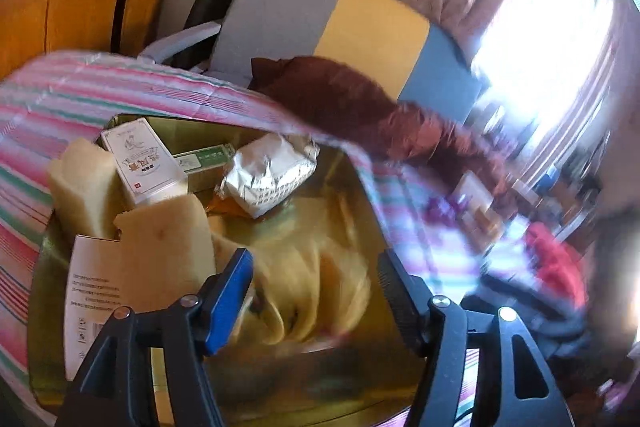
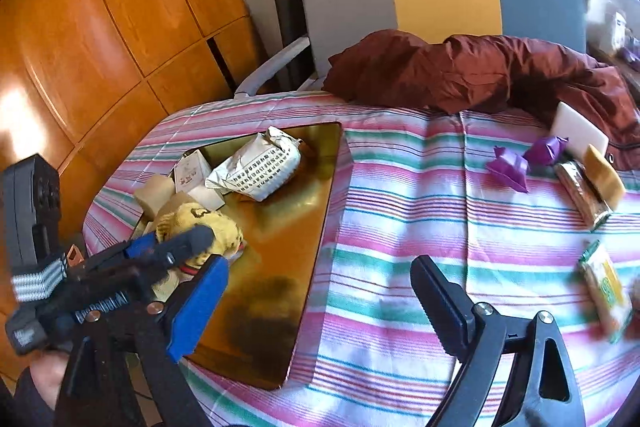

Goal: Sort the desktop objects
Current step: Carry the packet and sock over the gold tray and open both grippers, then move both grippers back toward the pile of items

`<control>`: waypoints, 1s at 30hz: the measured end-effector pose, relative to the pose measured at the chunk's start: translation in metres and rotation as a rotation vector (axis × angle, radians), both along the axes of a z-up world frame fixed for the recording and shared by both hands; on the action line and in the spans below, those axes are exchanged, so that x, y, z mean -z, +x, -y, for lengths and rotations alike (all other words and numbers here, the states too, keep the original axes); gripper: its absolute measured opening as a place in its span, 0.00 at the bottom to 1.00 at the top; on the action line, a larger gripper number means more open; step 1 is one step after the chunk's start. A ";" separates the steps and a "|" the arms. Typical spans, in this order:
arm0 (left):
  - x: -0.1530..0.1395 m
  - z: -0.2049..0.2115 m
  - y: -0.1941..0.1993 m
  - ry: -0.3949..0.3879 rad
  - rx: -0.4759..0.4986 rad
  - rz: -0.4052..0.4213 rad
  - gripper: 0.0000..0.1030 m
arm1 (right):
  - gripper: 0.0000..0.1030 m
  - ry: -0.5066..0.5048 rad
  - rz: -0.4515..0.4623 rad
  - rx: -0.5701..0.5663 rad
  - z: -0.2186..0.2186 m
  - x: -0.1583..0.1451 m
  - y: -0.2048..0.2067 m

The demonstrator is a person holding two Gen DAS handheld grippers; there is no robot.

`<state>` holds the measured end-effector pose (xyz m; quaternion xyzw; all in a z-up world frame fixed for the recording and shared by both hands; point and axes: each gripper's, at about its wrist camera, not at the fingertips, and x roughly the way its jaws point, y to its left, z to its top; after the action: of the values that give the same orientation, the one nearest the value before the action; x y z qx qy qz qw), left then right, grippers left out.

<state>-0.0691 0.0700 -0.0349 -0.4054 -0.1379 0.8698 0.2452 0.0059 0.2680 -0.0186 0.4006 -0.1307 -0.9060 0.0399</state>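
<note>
Covering the table, striped cloth (image 2: 400,227), gold tray (image 2: 280,247), wooden cabinets (image 2: 100,27), both hand-held grippers (image 1: 316,283) (image 2: 320,291) released, empty

Tray: a shiny gold tray (image 1: 360,187) sits on the striped cloth (image 1: 60,99).
Gripper: the left gripper (image 1: 316,279) hangs over the near part of the tray, its jaws apart and not pressing on anything.
Yellow toy: a soft yellow toy (image 1: 312,267), blurry, lies in the tray between the jaws.
Sponges: two pale sponge blocks (image 1: 168,251) stand at the tray's left side.
White box: a white box (image 1: 140,163) leans at the tray's far left.
Silver packet: a crinkled silver packet (image 1: 268,175) lies at the far middle of the tray.
Red cloth: a dark red cloth (image 1: 352,99) lies beyond the tray.
</note>
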 end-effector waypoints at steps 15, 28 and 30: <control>-0.012 0.007 0.036 -0.152 0.000 -0.075 0.65 | 0.92 0.029 0.031 0.019 0.002 0.019 0.032; -0.008 -0.015 0.060 -0.160 0.106 -0.062 0.65 | 0.92 0.035 0.075 0.107 -0.028 0.030 0.058; -0.009 -0.016 0.059 -0.153 0.110 -0.057 0.65 | 0.92 0.035 0.082 0.125 -0.035 0.030 0.062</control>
<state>-0.0105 0.0856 -0.0261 -0.4050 -0.0415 0.8741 0.2649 0.0680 0.3029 -0.0491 0.4292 -0.1412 -0.8916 -0.0293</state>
